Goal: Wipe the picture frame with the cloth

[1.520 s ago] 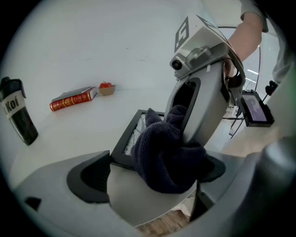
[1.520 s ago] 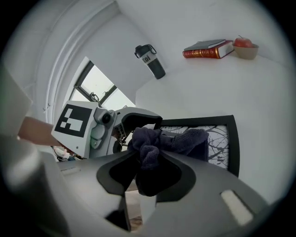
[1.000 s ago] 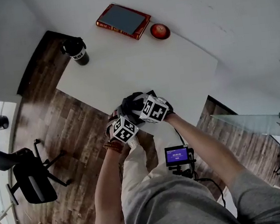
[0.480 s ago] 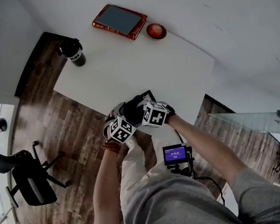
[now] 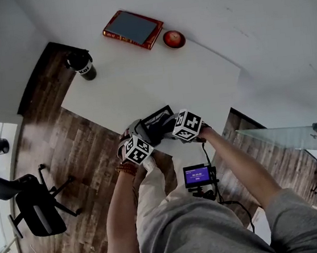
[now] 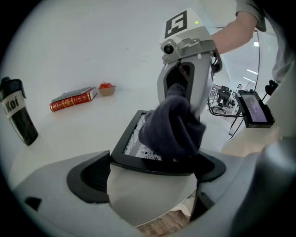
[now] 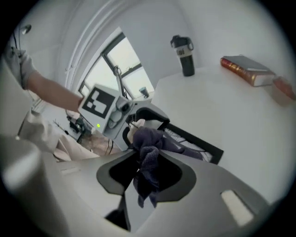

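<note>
Picture frame (image 5: 156, 117) lies on the white surface (image 5: 141, 79), at its near edge. Left tongs (image 6: 150, 178) come at it from the near side. Their jaws straddle the frame's near edge, with the black rim spanning the gap and touching both pads, so they're gripping the frame. Right tongs (image 7: 148, 178) sit just right of the left ones, above the frame's near right part. Their jaws are pinched shut on a dark cloth (image 7: 148, 152). The cloth bunches out of the jaws and rests on the frame's glass, covering its near right portion. The frame's far left part is uncovered and some print shows there. Well apart, at the far side, are a red book (image 5: 133, 29) and a small bowl (image 5: 173, 37) just right of it. A black bottle (image 5: 82, 65) stands upright at the far left corner.
</note>
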Demonstrator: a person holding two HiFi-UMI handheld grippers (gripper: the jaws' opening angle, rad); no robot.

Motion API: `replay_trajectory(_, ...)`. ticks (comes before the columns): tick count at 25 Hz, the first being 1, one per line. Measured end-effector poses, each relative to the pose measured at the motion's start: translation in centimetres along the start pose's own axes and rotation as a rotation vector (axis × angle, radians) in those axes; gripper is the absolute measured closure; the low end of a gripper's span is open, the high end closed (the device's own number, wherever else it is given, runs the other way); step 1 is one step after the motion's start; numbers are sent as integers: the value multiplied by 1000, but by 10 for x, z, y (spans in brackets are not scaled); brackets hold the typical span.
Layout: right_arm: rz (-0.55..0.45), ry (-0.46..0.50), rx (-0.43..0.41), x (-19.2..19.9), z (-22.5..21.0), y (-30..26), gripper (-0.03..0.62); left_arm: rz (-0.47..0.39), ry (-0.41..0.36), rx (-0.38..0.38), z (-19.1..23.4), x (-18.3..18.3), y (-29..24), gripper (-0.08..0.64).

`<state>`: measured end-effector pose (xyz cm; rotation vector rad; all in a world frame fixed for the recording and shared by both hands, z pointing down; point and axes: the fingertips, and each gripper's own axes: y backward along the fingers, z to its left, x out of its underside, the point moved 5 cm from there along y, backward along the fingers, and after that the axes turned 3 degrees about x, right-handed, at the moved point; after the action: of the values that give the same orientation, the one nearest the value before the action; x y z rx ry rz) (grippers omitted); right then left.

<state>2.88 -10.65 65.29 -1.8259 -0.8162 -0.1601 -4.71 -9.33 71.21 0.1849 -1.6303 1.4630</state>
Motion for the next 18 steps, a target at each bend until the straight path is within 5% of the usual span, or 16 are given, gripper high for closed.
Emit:
replay_trajectory(3,-308,-183,61,-10,-24,51,465,-2,-3,0,1,0,1,21)
replay_trajectory(6,-534,-334,329,-12,-58,89,463,-2,-3,0,2,0,1,21)
replay_trajectory(8,-524,-353,505,-2,-70,91,465,-1,-1,0,1,1,1,21)
replay_trajectory(10,-442,-353,586,10,-71,76,465,0,-1,0,1,1,1,21)
replay_trajectory(14,-293,-382,618,28,-73,36,464,0,-2,-1,2,0,0,21)
replay_trajectory(18,-315,-441,648,30,-73,26,466,-1,-4,0,2,0,0,20)
